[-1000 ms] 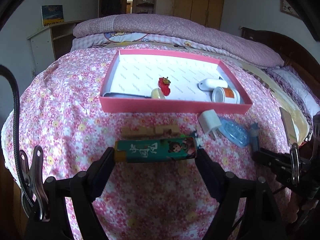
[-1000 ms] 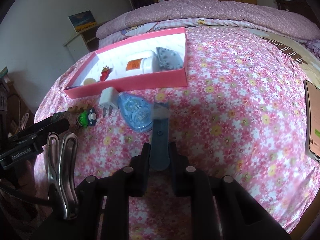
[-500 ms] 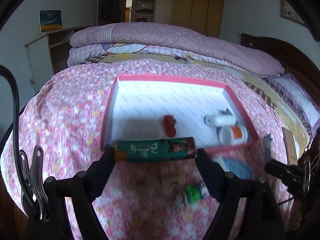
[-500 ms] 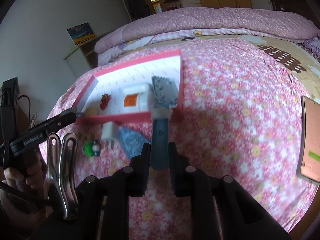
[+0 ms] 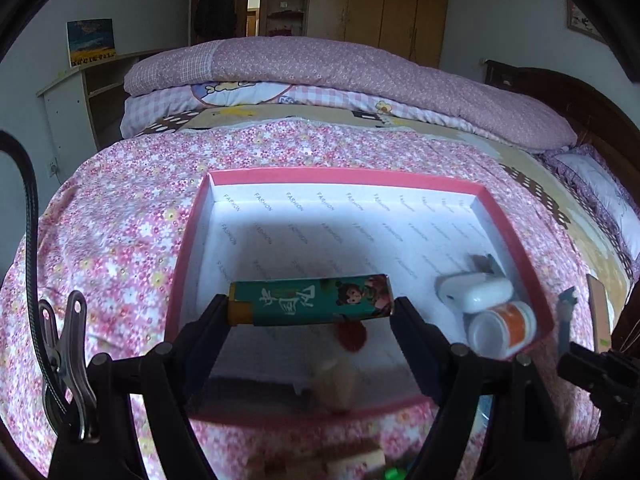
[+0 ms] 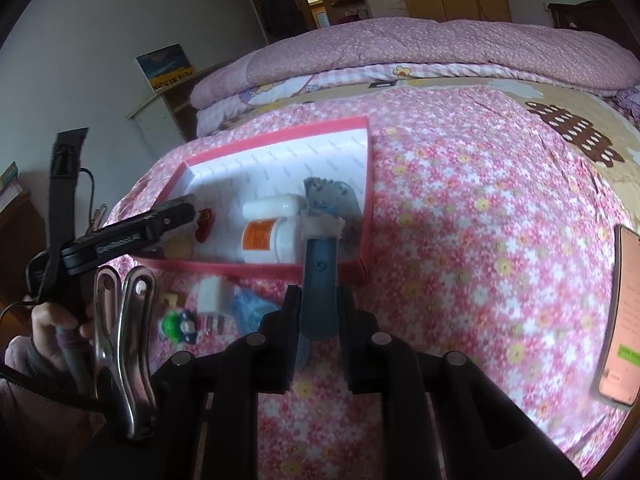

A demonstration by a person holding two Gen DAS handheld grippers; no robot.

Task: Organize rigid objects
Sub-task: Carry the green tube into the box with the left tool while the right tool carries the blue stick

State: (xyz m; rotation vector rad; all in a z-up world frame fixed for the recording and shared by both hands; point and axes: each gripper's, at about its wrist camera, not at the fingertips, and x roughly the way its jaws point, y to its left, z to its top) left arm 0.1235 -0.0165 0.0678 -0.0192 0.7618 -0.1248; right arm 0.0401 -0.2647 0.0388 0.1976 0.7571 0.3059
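My left gripper (image 5: 310,304) is shut on a green lighter (image 5: 312,299) with a cartoon print, held crosswise above the pink box (image 5: 188,248). The box holds a white case (image 5: 474,292), an orange-labelled white bottle (image 5: 504,328), a red trinket (image 5: 352,336) and a beige piece (image 5: 334,384). My right gripper (image 6: 318,308) is shut on a blue razor (image 6: 320,280), its head over the box's near right corner (image 6: 362,236). The left gripper also shows in the right wrist view (image 6: 132,232), over the box's left end.
On the flowered bedspread in front of the box lie a white charger plug (image 6: 212,294), a clear blue case (image 6: 250,308) and a green toy figure (image 6: 178,326). A phone (image 6: 624,320) lies at the far right. Folded quilts (image 5: 340,76) lie behind the box.
Both grippers have risen and moved forward over the pink box with their objects held. The lighter now hangs above the box's floor and the razor's head reaches over its near edge.
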